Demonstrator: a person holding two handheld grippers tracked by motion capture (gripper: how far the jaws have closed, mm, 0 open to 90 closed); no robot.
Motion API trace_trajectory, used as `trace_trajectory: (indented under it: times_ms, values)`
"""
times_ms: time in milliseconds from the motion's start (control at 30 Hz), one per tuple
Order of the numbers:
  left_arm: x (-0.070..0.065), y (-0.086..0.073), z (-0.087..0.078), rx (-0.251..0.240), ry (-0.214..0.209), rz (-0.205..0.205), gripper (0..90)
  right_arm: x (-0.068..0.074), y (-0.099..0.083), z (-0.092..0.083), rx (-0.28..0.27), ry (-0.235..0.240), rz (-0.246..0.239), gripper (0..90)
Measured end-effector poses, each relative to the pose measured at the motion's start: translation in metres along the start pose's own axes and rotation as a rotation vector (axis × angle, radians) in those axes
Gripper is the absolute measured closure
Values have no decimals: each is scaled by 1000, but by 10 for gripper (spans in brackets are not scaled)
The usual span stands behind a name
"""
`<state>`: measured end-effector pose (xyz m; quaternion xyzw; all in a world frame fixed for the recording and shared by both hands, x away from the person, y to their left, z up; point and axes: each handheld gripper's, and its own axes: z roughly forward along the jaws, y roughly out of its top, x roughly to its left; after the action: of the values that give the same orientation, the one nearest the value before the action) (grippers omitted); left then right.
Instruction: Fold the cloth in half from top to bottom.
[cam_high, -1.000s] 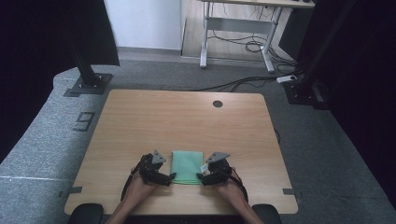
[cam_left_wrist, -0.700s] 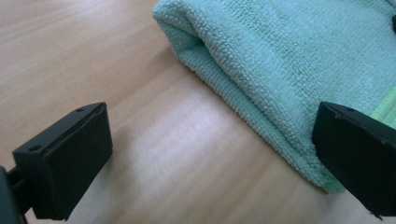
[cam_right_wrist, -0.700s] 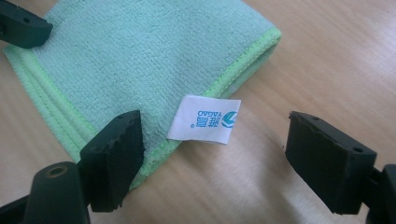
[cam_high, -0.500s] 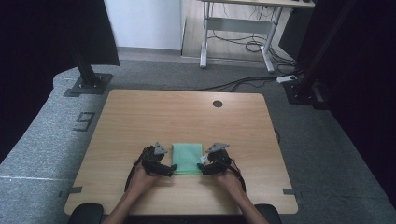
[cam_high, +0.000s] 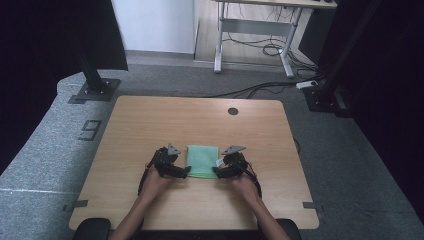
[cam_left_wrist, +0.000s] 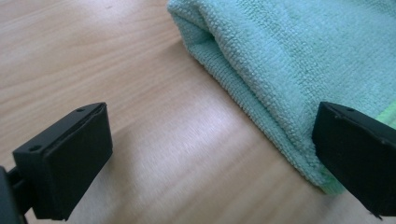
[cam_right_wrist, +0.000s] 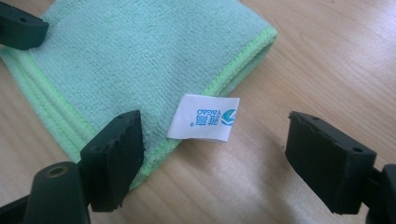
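Note:
A folded green cloth (cam_high: 202, 160) lies flat on the wooden table (cam_high: 150, 120), near its front middle. My left gripper (cam_high: 185, 171) is at the cloth's near left corner and my right gripper (cam_high: 216, 173) at its near right corner. In the left gripper view the left gripper (cam_left_wrist: 210, 144) is open, one jaw over bare wood and the other on the edge of the cloth (cam_left_wrist: 289, 60). In the right gripper view the right gripper (cam_right_wrist: 219, 144) is open around the white label (cam_right_wrist: 204, 116), with one jaw resting on the hem of the cloth (cam_right_wrist: 140, 56).
The table has a round cable hole (cam_high: 233, 111) near its far edge. Grey carpet (cam_high: 60, 150) surrounds the table. Black stand bases (cam_high: 95, 90) sit at the far left and far right. A white desk frame (cam_high: 255, 45) with cables stands beyond.
Both hands and their grippers have shifted away from the table's near edge toward the middle. The green cloth has slid the same way with them.

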<state>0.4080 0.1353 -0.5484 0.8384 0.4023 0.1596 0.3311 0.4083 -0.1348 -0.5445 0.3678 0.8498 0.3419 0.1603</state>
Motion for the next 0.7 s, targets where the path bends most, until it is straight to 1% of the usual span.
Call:
trace_trajectory:
  times_ms: [167,267,367,500,633,700]
  values:
    - [4,4,4,-1,7,-4,0,-6,3,4,-5,-1,17,195]
    - [6,7,6,-4,13,-8,0,-9,5,6,-6,-7,16,196]
    - [9,10,9,-4,20,-12,0,-11,8,9,-4,-10,26,197]
    - [13,13,12,-1,19,-17,0,-14,10,12,-4,-16,34,199]
    - [15,14,13,4,11,-22,0,-16,11,13,-2,-10,44,199]
    - [16,14,13,7,3,-37,0,-16,11,13,0,-6,52,201]
